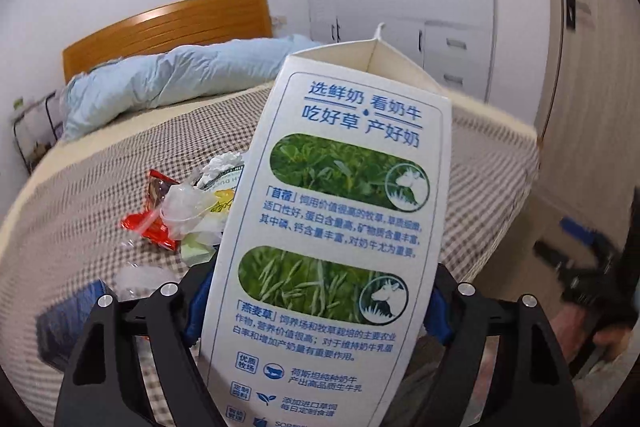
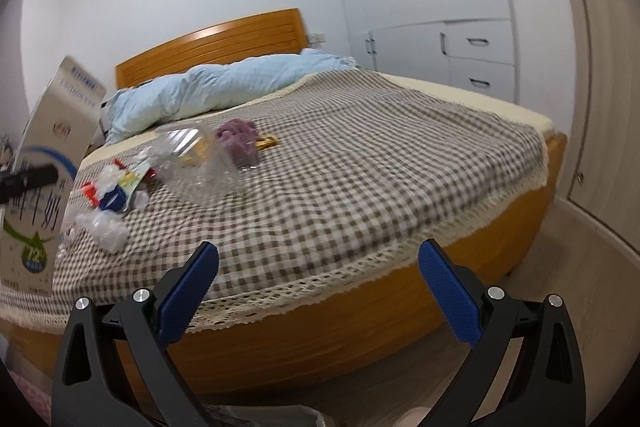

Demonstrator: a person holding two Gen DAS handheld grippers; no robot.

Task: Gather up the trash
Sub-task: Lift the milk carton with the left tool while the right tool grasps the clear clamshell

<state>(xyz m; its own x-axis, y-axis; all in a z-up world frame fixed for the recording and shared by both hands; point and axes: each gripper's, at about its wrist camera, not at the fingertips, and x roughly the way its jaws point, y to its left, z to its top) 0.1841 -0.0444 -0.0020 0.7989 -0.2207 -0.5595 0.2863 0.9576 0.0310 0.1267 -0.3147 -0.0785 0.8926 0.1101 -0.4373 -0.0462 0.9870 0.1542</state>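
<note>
- Where the room opens out behind everything, a bed (image 2: 400,163) fills the middle: a rounded orange wooden frame and slatted headboard, with a brown-and-cream checked cover whose edge is trimmed in cream lace.
- Tall white wardrobe doors and drawers (image 2: 476,55) with slim dark handles stand smooth and flat behind the bed.
- A pale blue quilt (image 2: 224,87), soft and crumpled, lies bunched along the head of the bed.
- The milk carton (image 1: 332,227) is a tall white cardboard box with its top torn open; blue print and two rounded green grass pictures cover the side facing the left wrist camera. It is lifted and tilted above the near edge of the bed.
- The left gripper (image 1: 316,307) has black arms and blue ribbed pads; its jaws stand wide and press on the carton's two sides, holding it up.
- The right gripper (image 2: 318,291), of the same build, has its jaws wide apart with nothing between them, hanging over the foot edge of the bed.
- A clear plastic container (image 2: 200,163), thin and dented, lies on its side on the cover.
- A loose heap of wrappers (image 1: 176,211) lies on the check: shiny red foil, crinkled clear film, white crumpled paper and a yellow-green packet.
- A purple crumpled lump (image 2: 240,139) sits just behind the clear container; its material I cannot tell.
</note>
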